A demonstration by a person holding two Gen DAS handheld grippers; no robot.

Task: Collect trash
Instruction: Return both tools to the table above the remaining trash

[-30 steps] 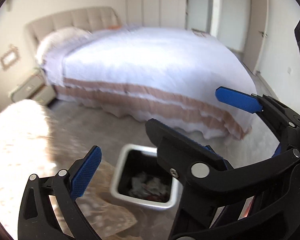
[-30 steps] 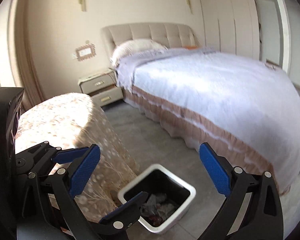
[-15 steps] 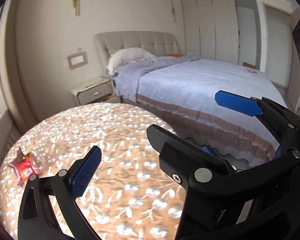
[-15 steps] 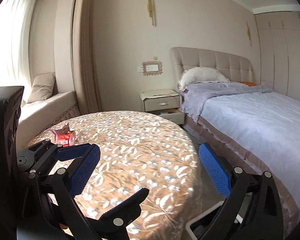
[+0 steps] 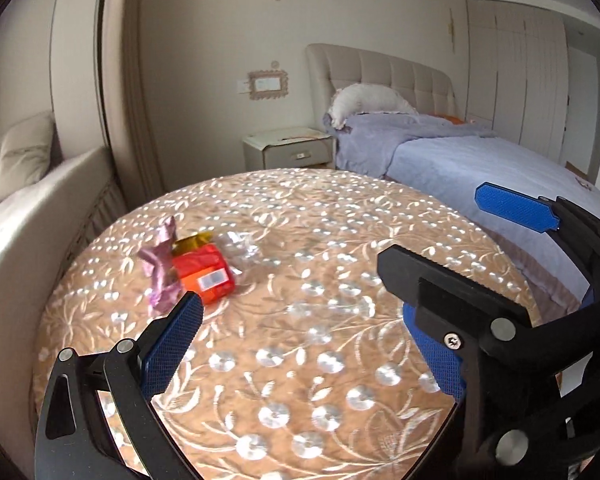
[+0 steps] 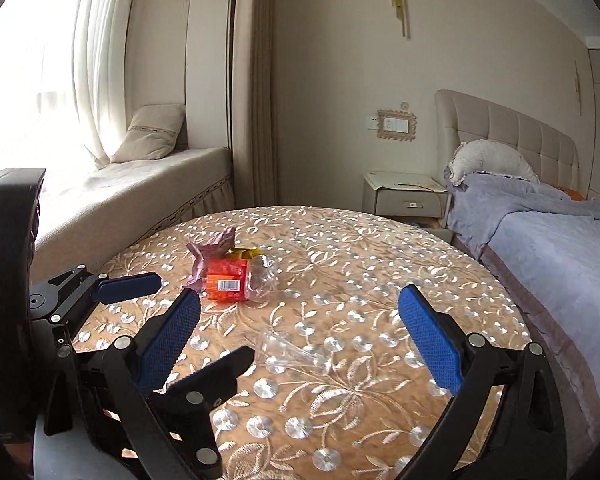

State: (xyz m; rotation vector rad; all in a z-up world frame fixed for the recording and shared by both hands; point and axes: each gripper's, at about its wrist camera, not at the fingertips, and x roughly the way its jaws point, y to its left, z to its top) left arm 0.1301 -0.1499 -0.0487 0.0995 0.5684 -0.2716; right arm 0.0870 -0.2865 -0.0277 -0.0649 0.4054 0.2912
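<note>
Bedroom's round embroidered table (image 6: 340, 272) holds wrappers (image 6: 224, 276); both grippers' jaws gape, empty.

This is a bedroom in a home. A bed (image 6: 548, 248) with a tufted beige headboard (image 6: 512, 136) stands at the right, made up with a lavender cover and a frilled white pillow (image 6: 488, 160). A pale nightstand (image 6: 404, 196) with one drawer sits just beside it, under a framed wall switch plate (image 6: 396, 124). At the left a cushioned window seat (image 6: 140, 184) runs below sheer white curtains (image 6: 72, 60) — a beige cushion (image 6: 152, 132) leans in its corner. Tall built-in wardrobe doors (image 5: 516, 64) line the far wall past the bed. In front stands a round table (image 6: 380, 264) draped in a tan embroidered floral cloth — domestic furnishing throughout, with brass wall ornaments (image 6: 398, 0) above.
</note>
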